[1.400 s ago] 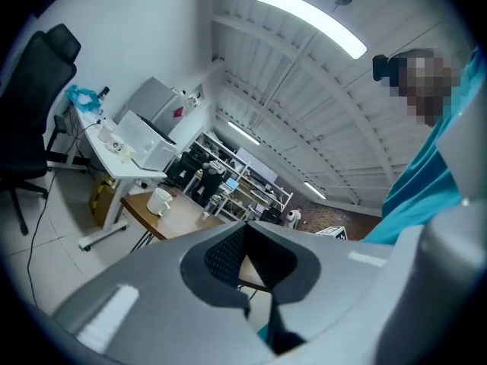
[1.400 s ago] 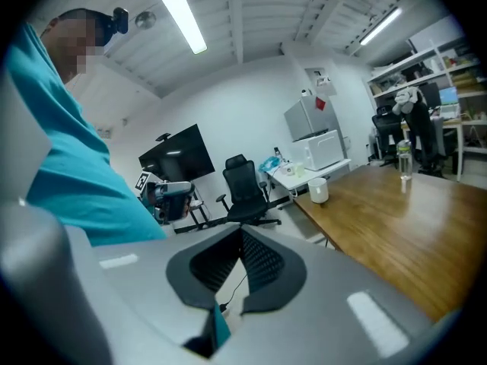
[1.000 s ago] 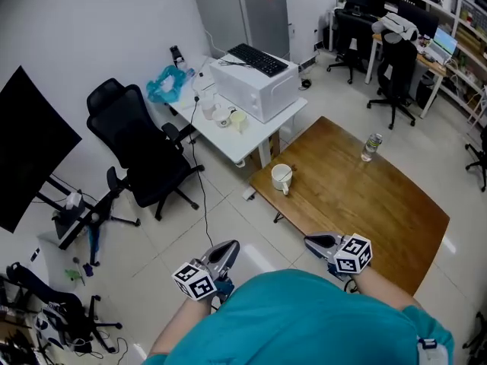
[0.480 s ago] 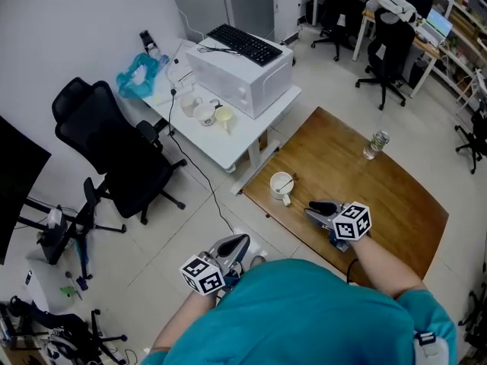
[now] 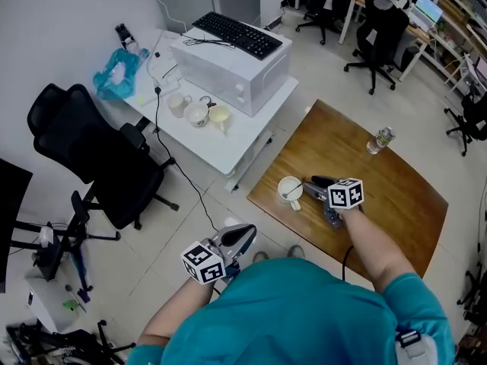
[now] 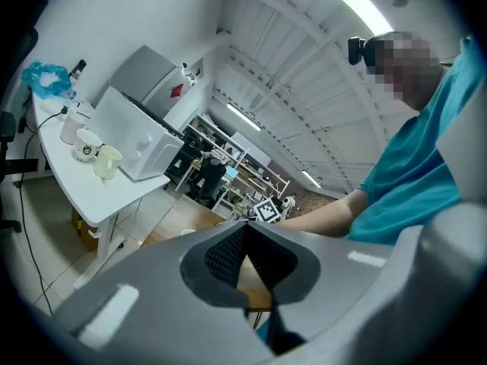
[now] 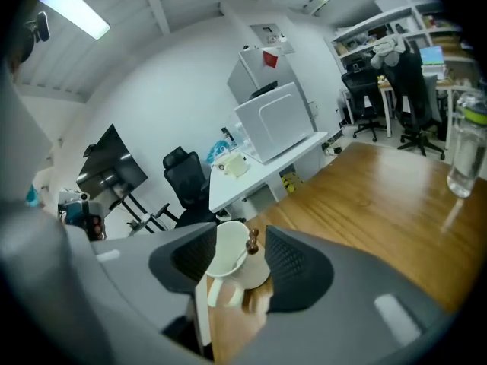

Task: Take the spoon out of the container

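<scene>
My right tongs [image 7: 242, 253], opening with nothing gripped, face the white mug [image 7: 225, 258] on the wooden surface [image 5: 384, 204] to admit the spoon [image 7: 250, 242] propped inside; my left tongs [image 6: 243, 238] hang clenched, empty, aside.

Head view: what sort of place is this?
Probably an office or lab workroom: a black swivel chair, a keyboard above a white desk, and more desk chairs further back.
</scene>
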